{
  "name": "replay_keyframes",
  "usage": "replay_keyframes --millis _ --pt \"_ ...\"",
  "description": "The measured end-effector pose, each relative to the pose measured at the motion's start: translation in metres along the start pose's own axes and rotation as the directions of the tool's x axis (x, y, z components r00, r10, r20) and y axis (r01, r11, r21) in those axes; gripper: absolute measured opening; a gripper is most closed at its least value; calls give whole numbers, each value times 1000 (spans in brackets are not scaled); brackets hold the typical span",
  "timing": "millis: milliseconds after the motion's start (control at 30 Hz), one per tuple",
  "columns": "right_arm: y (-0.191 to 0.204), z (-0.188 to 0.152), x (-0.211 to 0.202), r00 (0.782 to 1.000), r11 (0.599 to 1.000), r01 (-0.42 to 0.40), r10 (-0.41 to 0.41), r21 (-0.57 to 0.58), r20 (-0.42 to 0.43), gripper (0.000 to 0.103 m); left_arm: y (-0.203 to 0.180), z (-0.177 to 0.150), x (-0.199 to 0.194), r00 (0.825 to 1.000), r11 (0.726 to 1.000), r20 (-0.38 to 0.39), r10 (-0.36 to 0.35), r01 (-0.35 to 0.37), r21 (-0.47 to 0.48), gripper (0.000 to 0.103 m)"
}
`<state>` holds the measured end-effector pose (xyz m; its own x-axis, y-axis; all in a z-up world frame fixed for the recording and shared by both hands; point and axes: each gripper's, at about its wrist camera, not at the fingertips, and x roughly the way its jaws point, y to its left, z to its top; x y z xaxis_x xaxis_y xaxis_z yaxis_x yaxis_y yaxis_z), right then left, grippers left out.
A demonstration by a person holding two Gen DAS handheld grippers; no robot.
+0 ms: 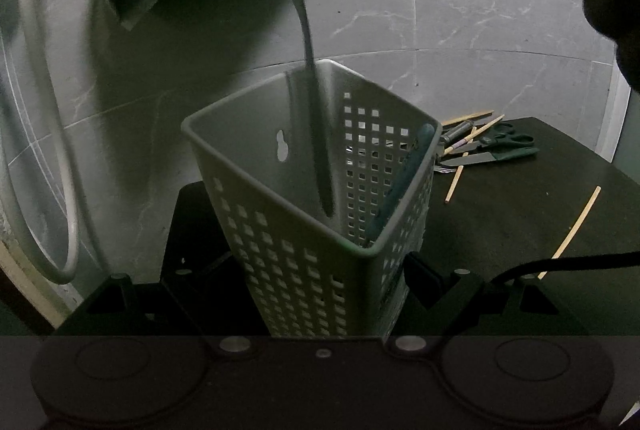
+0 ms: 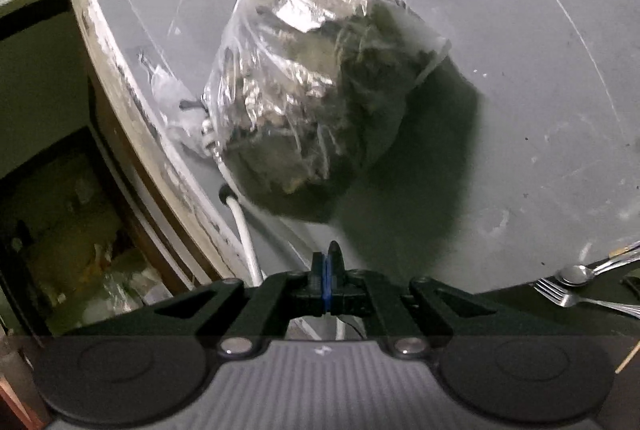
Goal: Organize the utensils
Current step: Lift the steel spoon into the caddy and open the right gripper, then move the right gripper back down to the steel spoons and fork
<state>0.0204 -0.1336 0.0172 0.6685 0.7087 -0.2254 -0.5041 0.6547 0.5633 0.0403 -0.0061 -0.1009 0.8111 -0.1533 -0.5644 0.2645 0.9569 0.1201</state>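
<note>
Left wrist: basket (image 1: 320, 214) clamped in left gripper (image 1: 288, 282), holding two utensils; scissors (image 1: 504, 142), chopsticks (image 1: 576, 226) still out; right gripper (image 2: 327, 270) clenched.

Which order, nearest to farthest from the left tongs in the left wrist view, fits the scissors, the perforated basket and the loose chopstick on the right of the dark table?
1. Perforated basket: between the left tongs, centre.
2. Loose chopstick: right, on the dark table.
3. Scissors: far right, at the table's back edge.
</note>
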Motion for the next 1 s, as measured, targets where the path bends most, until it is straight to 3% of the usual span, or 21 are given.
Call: replay_keyframes --millis 367,500,633,700,867,1000 --pt "-2 -22 -7 990 994 70 -79 -79 -117 1 0 0 0 1000 1000 -3 2 -2 -2 89" --pt "-3 -24 -13 985 990 90 -104 -104 -139 11 1 1 0 1000 1000 -6 1 -1 -2 89" --pt "-2 -25 -16 983 989 86 -104 -121 -150 39 3 2 1 1000 1000 -11 4 -4 0 89" --pt "-2 -24 -18 984 988 84 -102 -126 -148 46 3 3 2 1000 1000 -12 5 -5 3 89" --pt "-2 -15 -29 988 982 105 -121 -155 -96 78 2 3 3 1000 1000 -15 13 -13 2 89" --pt "-12 -3 -37 983 971 168 -178 -169 -50 95 3 3 4 999 1000 -18 26 -26 -7 89"
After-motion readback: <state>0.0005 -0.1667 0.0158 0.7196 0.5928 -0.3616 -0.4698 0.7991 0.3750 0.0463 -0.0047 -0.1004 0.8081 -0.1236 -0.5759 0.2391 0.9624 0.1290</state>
